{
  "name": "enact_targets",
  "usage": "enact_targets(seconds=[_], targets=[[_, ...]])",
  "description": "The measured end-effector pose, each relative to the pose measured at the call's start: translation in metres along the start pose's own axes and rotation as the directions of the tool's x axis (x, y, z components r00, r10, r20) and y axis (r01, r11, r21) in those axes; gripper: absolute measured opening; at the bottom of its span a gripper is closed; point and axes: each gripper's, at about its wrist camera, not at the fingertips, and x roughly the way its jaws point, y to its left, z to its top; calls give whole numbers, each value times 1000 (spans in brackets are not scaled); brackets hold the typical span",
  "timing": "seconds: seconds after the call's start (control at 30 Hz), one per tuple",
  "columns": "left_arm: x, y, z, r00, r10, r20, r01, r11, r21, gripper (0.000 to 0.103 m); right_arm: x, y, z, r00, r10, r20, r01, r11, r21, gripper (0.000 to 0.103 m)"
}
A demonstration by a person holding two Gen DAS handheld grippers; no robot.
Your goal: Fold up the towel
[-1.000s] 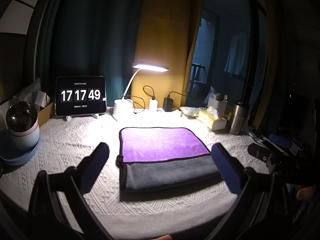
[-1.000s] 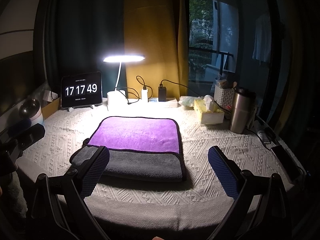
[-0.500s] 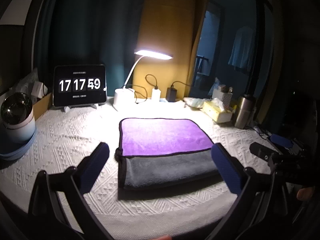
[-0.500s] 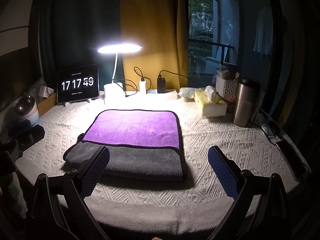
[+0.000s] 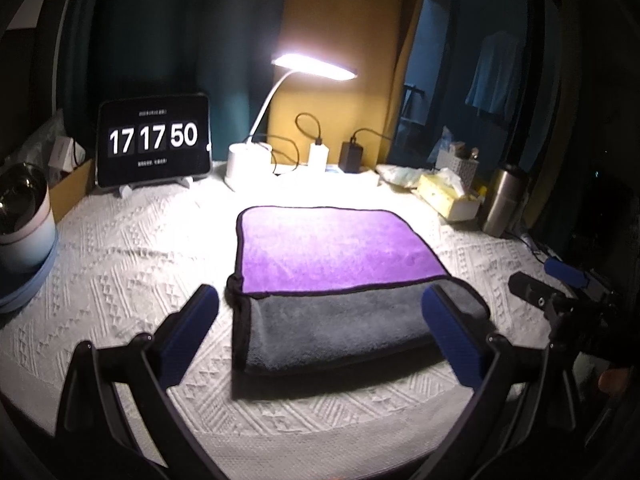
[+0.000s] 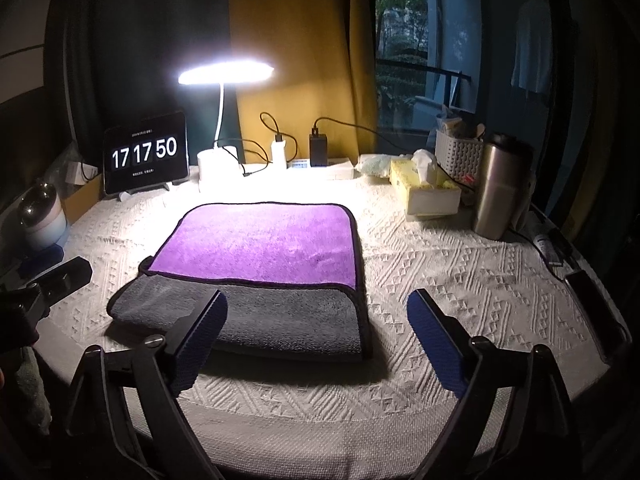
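Observation:
A towel (image 5: 336, 256), purple on top with a grey band nearest me and a dark hem, lies folded flat on the white patterned tablecloth (image 5: 120, 264). It also shows in the right wrist view (image 6: 260, 244). My left gripper (image 5: 320, 320) is open and empty, its blue-padded fingers spread over the towel's near grey edge. My right gripper (image 6: 316, 320) is open and empty, above the towel's near right corner. Each gripper shows at the edge of the other's view.
At the back stand a tablet clock (image 6: 146, 154), a lit desk lamp (image 6: 224, 74), chargers (image 6: 318, 148), a tissue box (image 6: 428, 192), a white basket (image 6: 458, 156) and a steel tumbler (image 6: 500, 188). A bowl-topped pot (image 5: 20, 216) is left. A phone (image 6: 592, 292) lies right.
Both grippers have moved forward and tilted down a little toward the towel, which sits larger in both views. The towel has not moved. The clock went from 17:17:49 to 17:17:50.

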Motion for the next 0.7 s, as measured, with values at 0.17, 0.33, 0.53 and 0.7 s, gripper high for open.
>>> enact_targets(seconds=[0.17,0.33,0.53,0.7], targets=[[19,9,1,999,18,-43,-19,1000,-19,102,16,-9,1,999,17,-30,-17,1000,8,86],[40,17,0,995,26,-96,-30,999,-39,93,34,-16,1,997,31,-65,-31,1000,1,79],[64,23,-2,988,44,-148,-51,998,-46,88,56,-24,1,993,42,-111,-42,999,2,69],[84,29,-5,977,51,-207,-65,996,-63,74,76,-31,0,987,54,-150,-54,999,4,62]])
